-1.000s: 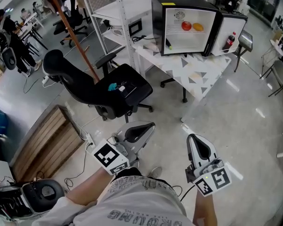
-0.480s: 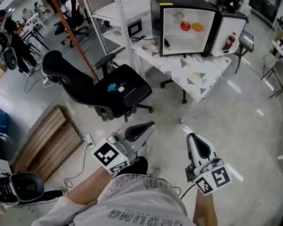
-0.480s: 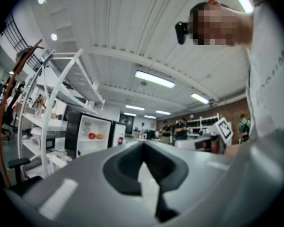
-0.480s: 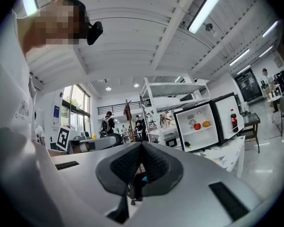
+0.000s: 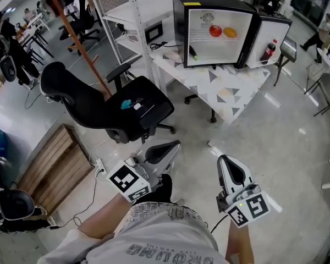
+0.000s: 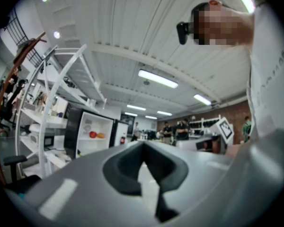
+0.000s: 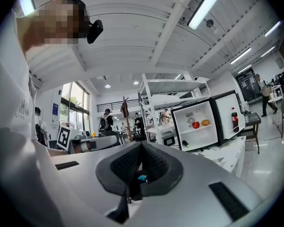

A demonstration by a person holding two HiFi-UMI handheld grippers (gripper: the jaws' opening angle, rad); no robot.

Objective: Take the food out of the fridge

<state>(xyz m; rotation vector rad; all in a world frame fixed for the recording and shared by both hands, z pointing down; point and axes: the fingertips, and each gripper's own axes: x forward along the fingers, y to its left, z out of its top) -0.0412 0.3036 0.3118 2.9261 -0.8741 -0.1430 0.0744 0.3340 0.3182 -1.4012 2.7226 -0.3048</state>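
Note:
A small black fridge stands open on a white table far ahead of me. On its shelf lie a red fruit and an orange fruit; a dark item rests at the bottom. In its open door stands a red-capped bottle. My left gripper and right gripper are held level over the floor, well short of the table, both shut and empty. The right gripper view shows the fridge beyond the shut right gripper. The left gripper is shut too.
A black office chair stands between me and the table's left end. A white shelving rack rises beside the fridge. A wooden pallet and cables lie on the floor at left. People sit at desks far left.
The chair, pallet and floor clutter have slid left in the head view as I moved across the floor. Both grippers keep their places in the picture and stay shut.

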